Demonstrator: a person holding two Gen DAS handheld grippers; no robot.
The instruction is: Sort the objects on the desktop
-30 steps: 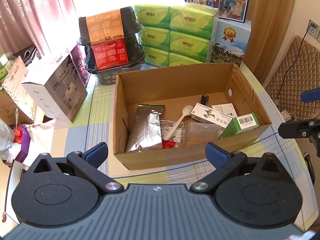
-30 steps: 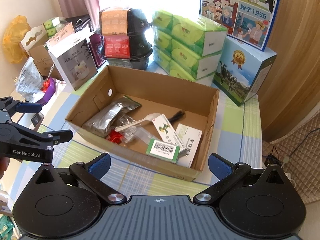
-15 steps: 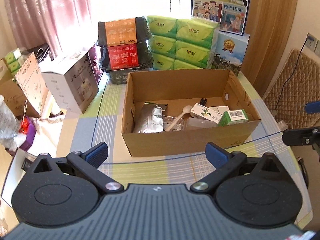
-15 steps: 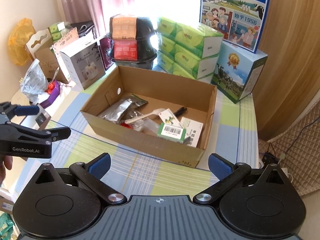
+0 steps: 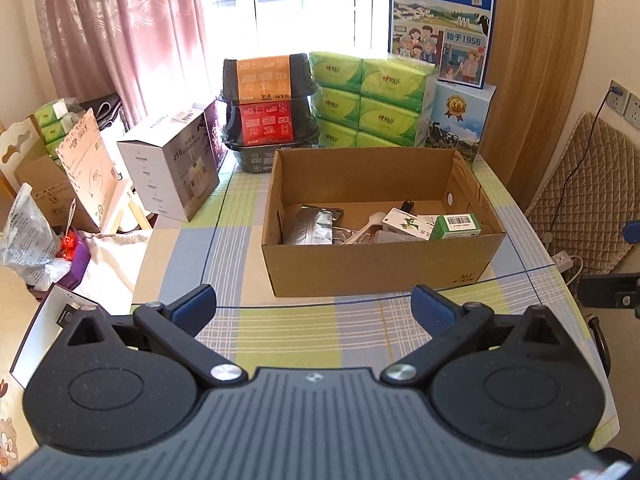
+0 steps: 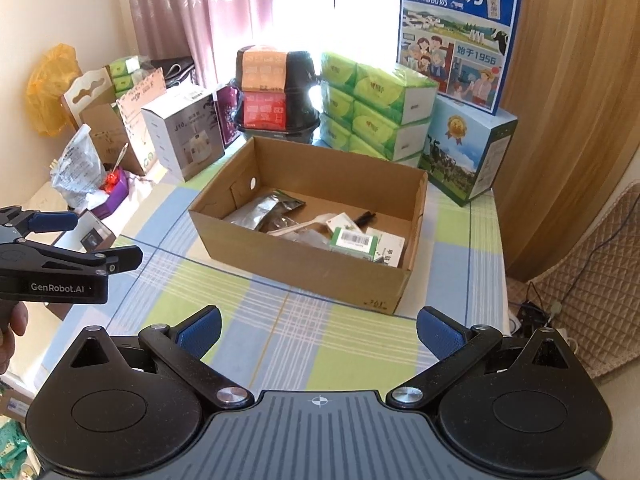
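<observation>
Pulling back from the open brown cardboard box [image 5: 380, 268] on the checked bench [image 5: 280, 344], both the left gripper [image 5: 314, 304] and right gripper [image 6: 318, 330] hover, fingers wide and empty; the green barcoded carton [image 6: 353, 243] and other items lie inside, so sorting looks finished.

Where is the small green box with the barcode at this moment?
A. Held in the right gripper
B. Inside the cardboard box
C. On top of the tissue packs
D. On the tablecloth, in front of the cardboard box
B: the green box lies among the other things inside the open cardboard box.
</observation>
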